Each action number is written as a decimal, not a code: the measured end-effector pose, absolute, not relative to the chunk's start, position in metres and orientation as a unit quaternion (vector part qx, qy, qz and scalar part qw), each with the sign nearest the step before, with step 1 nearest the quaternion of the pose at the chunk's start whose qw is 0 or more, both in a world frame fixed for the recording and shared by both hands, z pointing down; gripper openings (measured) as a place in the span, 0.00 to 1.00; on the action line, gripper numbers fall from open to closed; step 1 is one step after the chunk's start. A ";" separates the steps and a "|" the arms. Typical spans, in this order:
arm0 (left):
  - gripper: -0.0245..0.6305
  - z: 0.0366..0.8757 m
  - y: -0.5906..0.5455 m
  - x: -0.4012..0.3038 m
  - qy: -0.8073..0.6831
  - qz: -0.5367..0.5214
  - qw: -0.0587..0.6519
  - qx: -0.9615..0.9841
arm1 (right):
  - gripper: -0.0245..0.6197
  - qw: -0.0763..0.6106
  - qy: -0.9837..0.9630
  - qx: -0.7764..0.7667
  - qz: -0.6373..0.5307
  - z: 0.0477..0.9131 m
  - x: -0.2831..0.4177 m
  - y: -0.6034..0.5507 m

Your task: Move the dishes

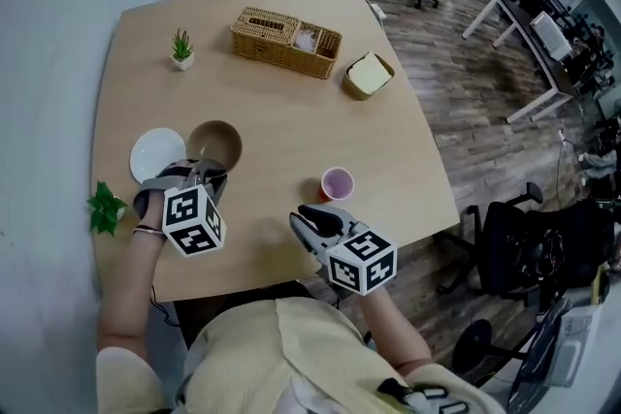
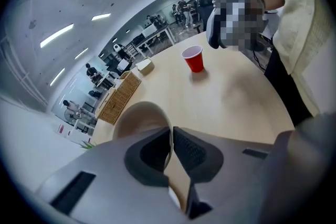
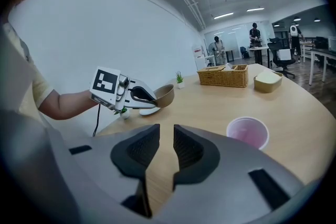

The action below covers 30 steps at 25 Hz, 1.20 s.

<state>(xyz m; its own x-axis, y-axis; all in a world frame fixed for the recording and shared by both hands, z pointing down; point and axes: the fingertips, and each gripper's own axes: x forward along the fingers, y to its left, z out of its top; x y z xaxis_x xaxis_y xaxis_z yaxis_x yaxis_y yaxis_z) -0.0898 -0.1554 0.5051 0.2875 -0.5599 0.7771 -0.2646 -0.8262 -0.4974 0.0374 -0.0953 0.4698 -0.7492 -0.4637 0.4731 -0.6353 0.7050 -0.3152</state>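
A brown bowl (image 1: 214, 143) is held by its near rim in my left gripper (image 1: 207, 172), which is shut on it; in the left gripper view the thin rim (image 2: 157, 113) is pinched between the pads. The right gripper view shows this bowl (image 3: 164, 95) lifted and tilted above a white plate (image 3: 149, 110). That white plate (image 1: 157, 153) lies on the table just left of the bowl. A pink-red cup (image 1: 337, 182) stands right of centre. My right gripper (image 1: 303, 220) hovers near the front edge, short of the cup (image 3: 248, 132), its jaws slightly apart with nothing between them.
A wicker basket (image 1: 285, 41) and a small lidded container (image 1: 368, 74) sit at the table's far side, a small potted plant (image 1: 181, 48) at the far left. A green plant (image 1: 105, 207) stands at the left edge. A wall runs along the left, office chairs stand to the right.
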 end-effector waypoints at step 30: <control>0.09 0.563 -0.089 0.046 0.039 -0.526 0.240 -0.815 | 0.17 0.146 -0.835 0.442 0.294 0.499 0.134 -0.072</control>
<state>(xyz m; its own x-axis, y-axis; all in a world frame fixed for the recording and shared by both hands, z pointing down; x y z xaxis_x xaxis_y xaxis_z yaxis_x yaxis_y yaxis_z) 0.0463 -0.0886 0.5635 0.4427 -0.3172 0.8387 0.1887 -0.8815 -0.4329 0.1337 -0.0721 0.4990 -0.5668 -0.6521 0.5035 -0.8237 0.4363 -0.3621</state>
